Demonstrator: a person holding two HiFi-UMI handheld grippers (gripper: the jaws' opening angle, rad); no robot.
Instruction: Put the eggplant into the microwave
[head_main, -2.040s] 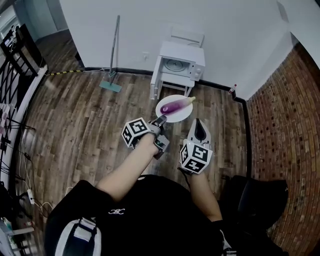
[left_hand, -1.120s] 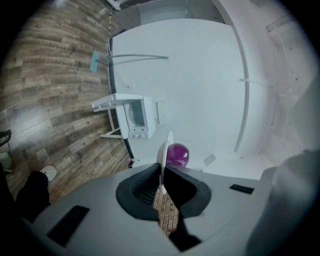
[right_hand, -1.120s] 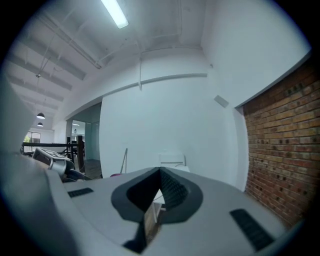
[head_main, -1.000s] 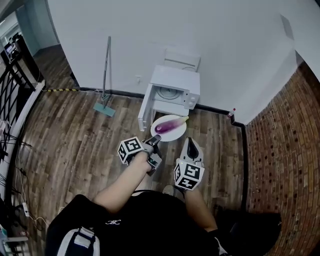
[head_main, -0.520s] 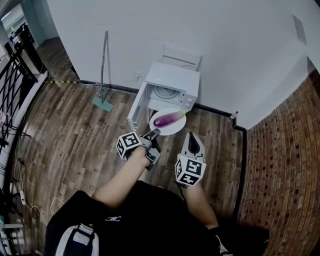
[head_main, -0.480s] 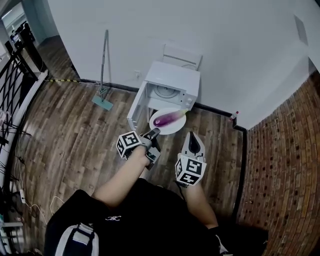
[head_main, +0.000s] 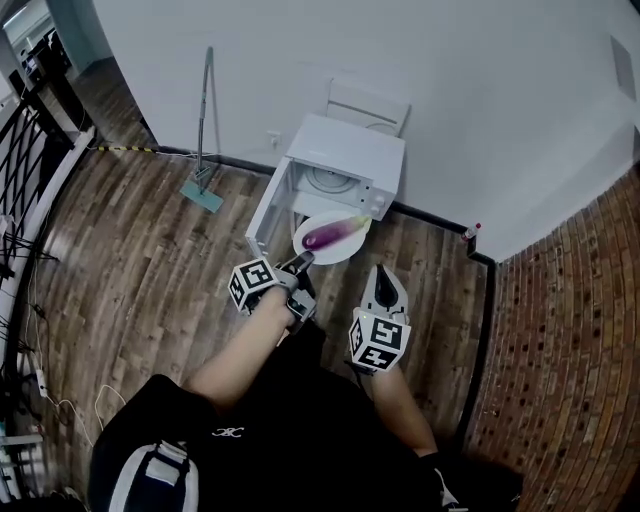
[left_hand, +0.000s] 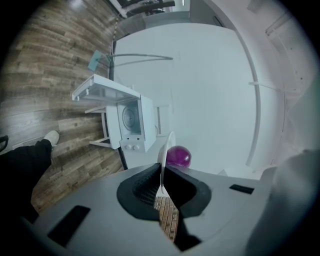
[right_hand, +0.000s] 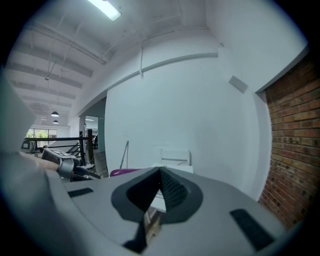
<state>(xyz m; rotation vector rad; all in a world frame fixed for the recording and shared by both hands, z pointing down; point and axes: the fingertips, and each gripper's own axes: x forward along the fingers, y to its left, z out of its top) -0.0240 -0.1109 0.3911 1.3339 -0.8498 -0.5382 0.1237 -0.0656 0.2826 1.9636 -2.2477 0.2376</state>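
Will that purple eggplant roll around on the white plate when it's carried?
Probably: the smooth, rounded purple eggplant lies loose on the shallow white plate. The left gripper pinches only one rim edge, so the plate may sag or tilt, likely sliding it off.

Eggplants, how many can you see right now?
1. The eggplant lies on the white plate, which the left gripper clamps at its rim, in front of the open microwave. No other shows, though the microwave's inside is partly hidden.
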